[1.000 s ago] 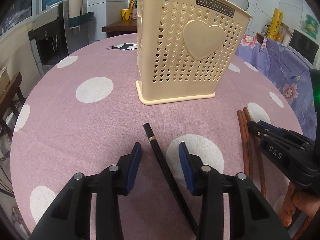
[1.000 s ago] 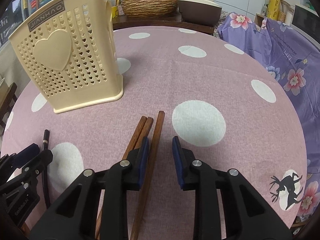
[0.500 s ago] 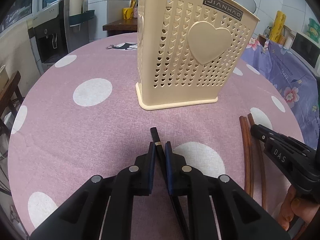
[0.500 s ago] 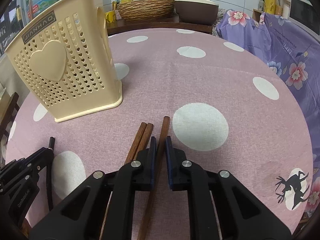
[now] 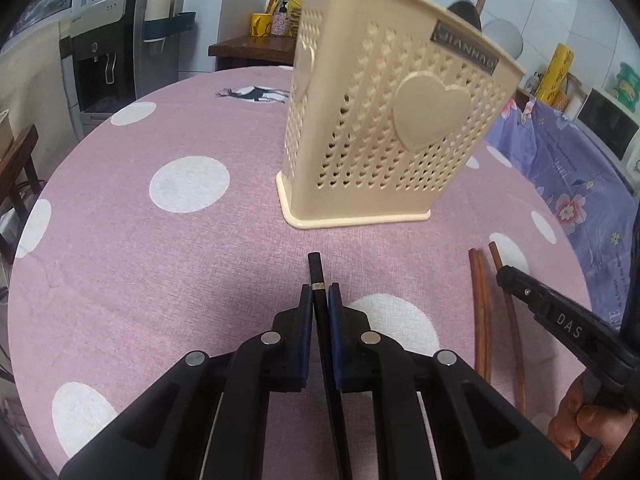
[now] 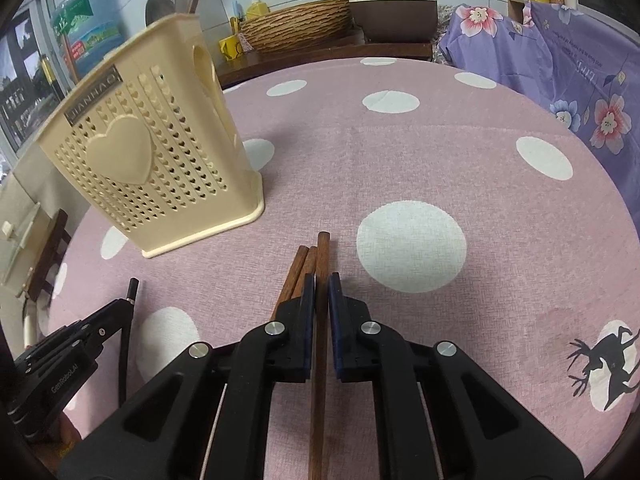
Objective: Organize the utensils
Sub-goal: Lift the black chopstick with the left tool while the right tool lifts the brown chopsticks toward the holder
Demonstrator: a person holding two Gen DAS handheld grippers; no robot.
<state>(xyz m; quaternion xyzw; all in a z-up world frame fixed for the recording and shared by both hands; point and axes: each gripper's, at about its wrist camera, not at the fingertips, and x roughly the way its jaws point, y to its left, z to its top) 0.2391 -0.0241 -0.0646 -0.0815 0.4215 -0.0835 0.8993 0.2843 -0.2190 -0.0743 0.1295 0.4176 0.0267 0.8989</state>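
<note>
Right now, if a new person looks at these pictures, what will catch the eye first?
The tall cream utensil holder with a raised heart stands on the pink dotted tablecloth. In front of it, the left gripper is shut on a black chopstick, and the right gripper on a brown chopstick beside two more.

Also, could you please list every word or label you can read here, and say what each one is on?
"JIANHAO": plate on the cream utensil basket.
"DAS": side of the right claw.
"GenRobot.AI": side of the left claw.
Writing on the purple cloth and the water-jug label: too blurred to read.
</note>
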